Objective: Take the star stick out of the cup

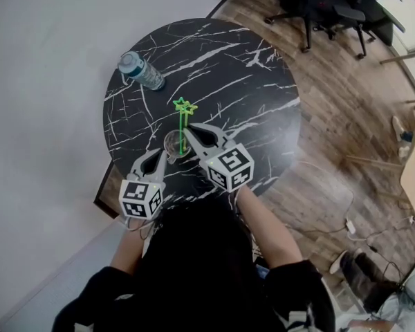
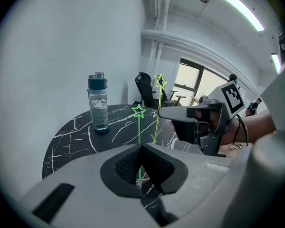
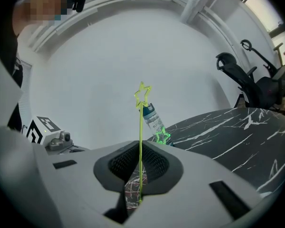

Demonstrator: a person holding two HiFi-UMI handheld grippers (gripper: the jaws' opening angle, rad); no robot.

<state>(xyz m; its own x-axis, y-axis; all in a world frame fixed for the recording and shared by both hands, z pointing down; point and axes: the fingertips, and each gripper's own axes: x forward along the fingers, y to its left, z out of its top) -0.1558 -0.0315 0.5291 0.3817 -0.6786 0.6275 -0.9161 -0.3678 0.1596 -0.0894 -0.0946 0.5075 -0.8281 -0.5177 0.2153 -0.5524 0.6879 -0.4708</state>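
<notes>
Cup (image 1: 173,144) holds two star sticks (image 1: 182,123); right tool (image 3: 140,150) grips one.

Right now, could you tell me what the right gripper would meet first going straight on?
Probably the green star stick, just beyond the yellow stick the right gripper holds; the water bottle stands farther back.

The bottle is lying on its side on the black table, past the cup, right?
Not quite. The bottle is not lying on its side: it stands upright on the black table, past the cup. The left gripper view shows this.
</notes>
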